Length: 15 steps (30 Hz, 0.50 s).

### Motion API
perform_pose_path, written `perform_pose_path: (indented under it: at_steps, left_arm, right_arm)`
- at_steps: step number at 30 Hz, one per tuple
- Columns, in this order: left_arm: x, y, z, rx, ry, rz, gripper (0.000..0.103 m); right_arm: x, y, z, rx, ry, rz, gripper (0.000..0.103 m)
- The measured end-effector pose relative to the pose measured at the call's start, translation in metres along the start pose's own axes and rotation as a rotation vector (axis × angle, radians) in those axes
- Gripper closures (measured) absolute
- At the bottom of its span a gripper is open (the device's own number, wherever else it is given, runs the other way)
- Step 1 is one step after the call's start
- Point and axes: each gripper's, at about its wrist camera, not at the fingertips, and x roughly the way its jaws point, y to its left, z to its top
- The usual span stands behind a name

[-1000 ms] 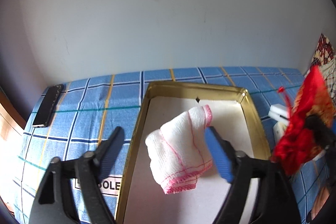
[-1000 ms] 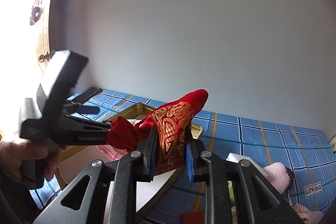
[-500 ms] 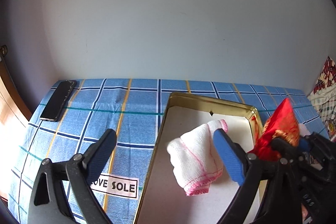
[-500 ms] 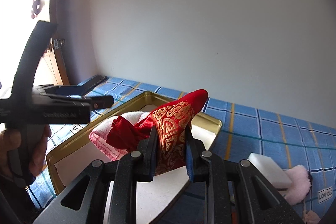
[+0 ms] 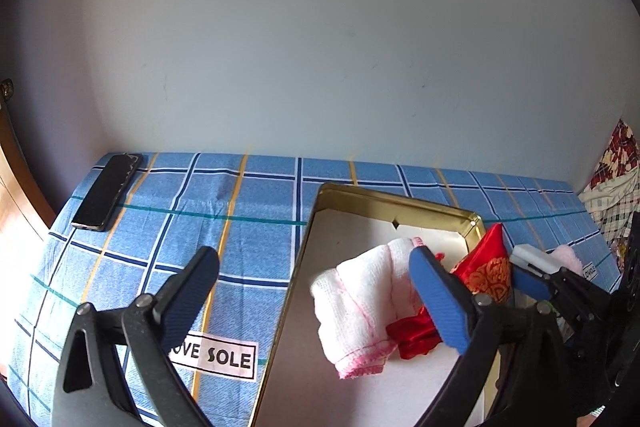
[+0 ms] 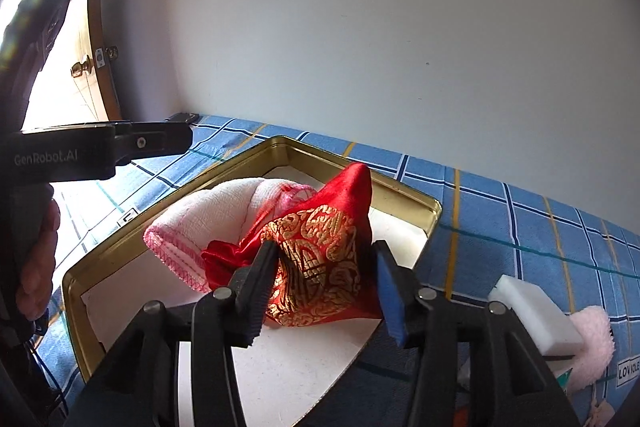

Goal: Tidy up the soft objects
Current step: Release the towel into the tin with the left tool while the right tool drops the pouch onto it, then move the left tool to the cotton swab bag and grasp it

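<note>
A gold metal tray [image 5: 400, 201] [image 6: 256, 157] lies on the blue checked cloth. A white cloth with pink stitching [image 5: 360, 307] [image 6: 216, 213] rests in it. A red pouch with gold pattern [image 6: 320, 259] [image 5: 488, 275] sits in the tray beside the cloth, touching it. My right gripper [image 6: 326, 291] has its jaws parted on either side of the pouch, with a gap at the right pad. My left gripper [image 5: 316, 303] is open and empty, held above the tray's left rim, its right finger in front of the white cloth.
A black phone [image 5: 108, 191] lies at the far left of the cloth. A white foam block [image 6: 536, 315] and a pink fluffy item [image 6: 592, 339] lie right of the tray. A wooden door [image 6: 84, 47] stands at the left. The wall is close behind.
My right gripper carried the red pouch down into the tray beside the white cloth and opened its jaws. My left gripper drifted left and stayed open.
</note>
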Motion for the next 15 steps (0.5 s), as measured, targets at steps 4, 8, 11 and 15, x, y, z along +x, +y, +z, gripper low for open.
perform_pose_path:
  at_steps: [4, 8, 11, 15]
  left_arm:
    - [-0.003, -0.001, 0.001, -0.002, -0.015, -0.004, 0.005]
    - [-0.004, 0.001, 0.001, -0.018, -0.021, -0.007, 0.004]
    - [-0.004, 0.002, 0.002, -0.029, -0.022, -0.014, 0.004]
    - [-0.005, -0.006, 0.000, -0.012, -0.031, -0.021, 0.004]
  right_arm:
    - [-0.010, 0.000, 0.000, 0.006, -0.024, 0.005, 0.041]
    - [-0.029, 0.005, -0.002, -0.004, -0.065, 0.016, 0.037]
    - [-0.043, 0.007, -0.006, -0.025, -0.082, 0.006, 0.033]
    - [-0.059, 0.005, -0.014, -0.029, -0.085, -0.009, 0.033]
